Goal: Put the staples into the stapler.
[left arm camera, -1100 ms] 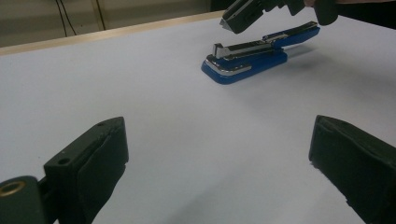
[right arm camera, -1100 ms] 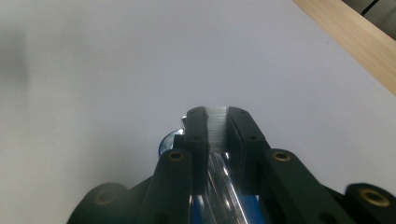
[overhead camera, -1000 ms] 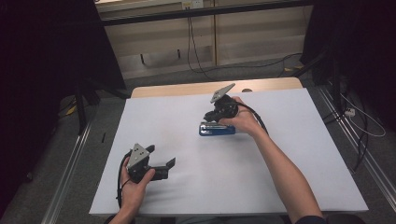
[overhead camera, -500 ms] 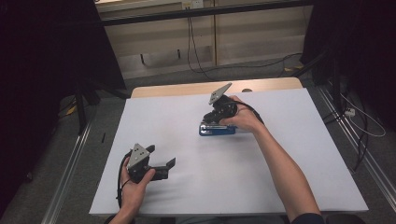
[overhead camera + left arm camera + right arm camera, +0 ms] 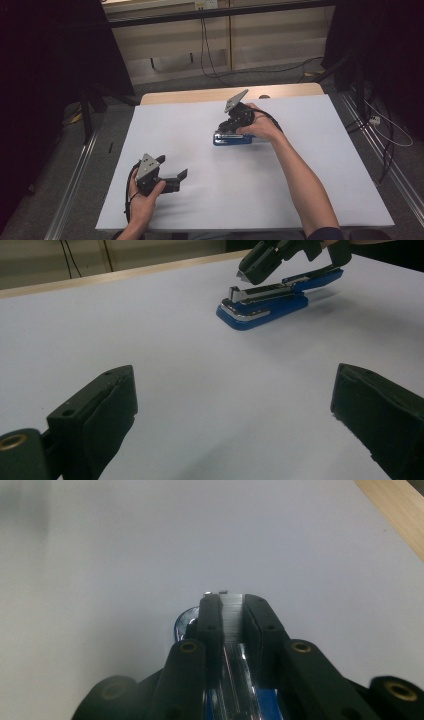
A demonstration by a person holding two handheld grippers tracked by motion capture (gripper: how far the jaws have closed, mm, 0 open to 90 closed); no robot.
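While the left tongs [image 5: 176, 176] rest low at the near left of the white surface [image 5: 310, 200], their two black jaws stand wide apart with nothing but bare sheet between them, and the left gripper view cuts both jaws off at its bottom corners. Held in the left hand [image 5: 142, 200], they touch no object.

Well beyond them, toward the far right, lies the blue stapler [image 5: 262, 302], flat on the surface, its silver front end turned toward the left tongs. In the high view the right hand [image 5: 262, 127] covers its rear part, so that end is hard to make out.

Over the stapler sit the right tongs [image 5: 232, 611], pointing along it from behind. Their jaws are drawn close together, one on each side of the stapler's shiny metal top bar [image 5: 232, 605], and they clamp it. From the right gripper view most of the blue body [image 5: 182, 622] is hidden under the jaws; just a curved sliver peeks out at the left.
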